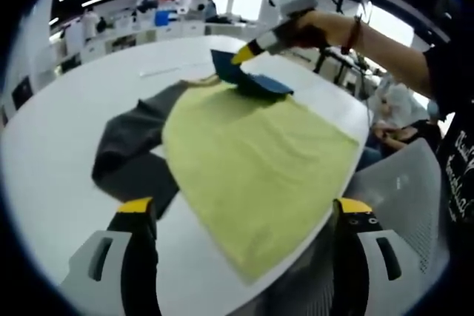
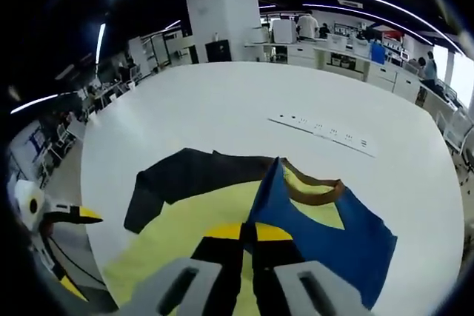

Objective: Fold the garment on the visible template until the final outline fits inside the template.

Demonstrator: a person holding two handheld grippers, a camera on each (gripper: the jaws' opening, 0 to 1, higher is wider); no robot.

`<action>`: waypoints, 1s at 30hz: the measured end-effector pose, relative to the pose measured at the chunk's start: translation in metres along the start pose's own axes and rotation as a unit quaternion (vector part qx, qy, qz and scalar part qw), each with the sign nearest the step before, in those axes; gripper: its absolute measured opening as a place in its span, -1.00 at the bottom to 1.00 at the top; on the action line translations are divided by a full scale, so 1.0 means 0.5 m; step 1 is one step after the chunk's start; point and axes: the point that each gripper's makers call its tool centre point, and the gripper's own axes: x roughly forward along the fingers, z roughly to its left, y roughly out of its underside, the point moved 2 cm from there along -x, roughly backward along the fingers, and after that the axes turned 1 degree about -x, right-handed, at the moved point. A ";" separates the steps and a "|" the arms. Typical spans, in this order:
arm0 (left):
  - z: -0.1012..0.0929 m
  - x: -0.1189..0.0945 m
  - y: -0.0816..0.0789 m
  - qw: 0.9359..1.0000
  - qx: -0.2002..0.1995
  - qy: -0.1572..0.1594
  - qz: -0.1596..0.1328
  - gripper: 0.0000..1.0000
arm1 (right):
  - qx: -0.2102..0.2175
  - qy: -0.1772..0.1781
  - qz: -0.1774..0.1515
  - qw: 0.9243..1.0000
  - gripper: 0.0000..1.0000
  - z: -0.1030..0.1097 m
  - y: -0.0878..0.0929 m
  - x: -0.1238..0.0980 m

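The garment lies on the white table [image 1: 59, 138], its yellow-green body [image 1: 252, 153] spread flat and a dark grey sleeve [image 1: 133, 146] stretching off to the left. At the far end, the right gripper [image 1: 244, 53] is shut on a blue part of the garment [image 1: 259, 83] and holds it raised and folded over the yellow. In the right gripper view its jaws [image 2: 248, 233] pinch the blue fabric [image 2: 333, 234] beside the brown collar trim [image 2: 311, 190]. My left gripper [image 1: 244, 209] is open over the near hem, holding nothing. It also appears at the left edge [image 2: 78, 251].
A white power strip [image 2: 326, 132] lies on the table beyond the garment. The person's arm [image 1: 370, 35] reaches in from the right. A grey chair [image 1: 404, 190] stands by the table's right edge. Counters and cabinets [image 2: 333, 38] line the room behind.
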 end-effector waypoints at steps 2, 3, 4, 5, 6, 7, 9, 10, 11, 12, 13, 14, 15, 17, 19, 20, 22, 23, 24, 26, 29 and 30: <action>-0.001 0.000 0.001 1.000 0.000 0.000 0.000 0.90 | -0.002 -0.003 0.000 1.000 -1.00 0.008 -0.002 0.003; 0.000 0.000 0.002 1.000 0.000 0.000 0.001 0.90 | -0.002 -0.004 0.000 1.000 -1.00 0.011 -0.003 0.004; 0.000 0.000 0.002 1.000 0.000 0.000 0.001 0.90 | -0.003 -0.006 -0.001 1.000 -1.00 0.015 -0.005 0.006; 0.000 0.000 0.003 1.000 -0.001 0.000 0.000 0.90 | -0.003 -0.007 -0.001 1.000 -1.00 0.018 -0.006 0.007; 0.000 0.000 0.003 1.000 -0.001 0.000 0.000 0.90 | -0.003 -0.009 -0.002 1.000 -1.00 0.022 -0.008 0.009; -0.001 0.000 0.003 1.000 -0.002 0.001 0.000 0.90 | -0.003 -0.010 -0.003 1.000 -1.00 0.025 -0.010 0.009; -0.001 -0.001 0.003 1.000 -0.002 0.000 -0.001 0.90 | -0.003 -0.012 -0.004 1.000 -1.00 0.030 -0.012 0.011; 0.000 -0.001 0.003 1.000 -0.003 0.000 -0.002 0.91 | -0.003 -0.014 -0.004 1.000 -1.00 0.033 -0.014 0.012; -0.001 -0.002 0.003 1.000 -0.004 0.000 -0.004 0.91 | -0.004 -0.015 -0.005 1.000 -1.00 0.037 -0.015 0.013; -0.001 -0.002 0.003 1.000 -0.004 0.000 -0.004 0.91 | -0.005 -0.016 -0.005 1.000 -1.00 0.039 -0.016 0.014; 0.000 -0.003 0.003 1.000 -0.005 -0.001 -0.005 0.91 | -0.005 -0.017 -0.006 1.000 -1.00 0.041 -0.017 0.015; 0.000 -0.003 0.002 1.000 -0.005 -0.001 -0.007 0.91 | -0.005 -0.018 -0.006 1.000 -1.00 0.044 -0.018 0.016; 0.000 -0.004 0.001 1.000 -0.006 -0.001 -0.008 0.91 | -0.007 -0.019 -0.006 1.000 -1.00 0.048 -0.019 0.018; 0.001 -0.005 0.001 1.000 -0.005 -0.002 -0.009 0.91 | -0.009 -0.021 -0.005 1.000 -1.00 0.054 -0.019 0.022; 0.003 -0.005 0.001 1.000 -0.005 -0.003 -0.009 0.91 | -0.009 -0.023 -0.005 1.000 -1.00 0.061 -0.019 0.026; 0.003 -0.005 0.001 1.000 -0.005 -0.003 -0.009 0.91 | -0.008 -0.025 -0.005 1.000 -1.00 0.064 -0.020 0.028; 0.003 -0.004 0.002 1.000 -0.005 -0.003 -0.007 0.91 | -0.006 -0.030 -0.007 0.999 -1.00 0.075 -0.024 0.031; 0.003 -0.004 0.002 1.000 -0.005 -0.003 -0.006 0.91 | -0.007 -0.032 -0.007 0.999 -1.00 0.079 -0.025 0.033; 0.003 -0.004 0.002 1.000 -0.005 -0.003 -0.006 0.91 | -0.008 -0.034 -0.007 0.999 -1.00 0.085 -0.027 0.035; 0.005 -0.004 0.002 1.000 -0.006 -0.004 -0.006 0.91 | -0.013 -0.038 -0.007 0.999 -1.00 0.094 -0.029 0.039; 0.005 -0.004 0.002 1.000 -0.007 -0.004 -0.007 0.91 | -0.017 -0.041 -0.006 0.999 -1.00 0.101 -0.030 0.045; 0.006 -0.004 0.003 1.000 -0.008 -0.005 -0.006 0.91 | -0.016 -0.042 -0.006 0.999 -1.00 0.103 -0.032 0.046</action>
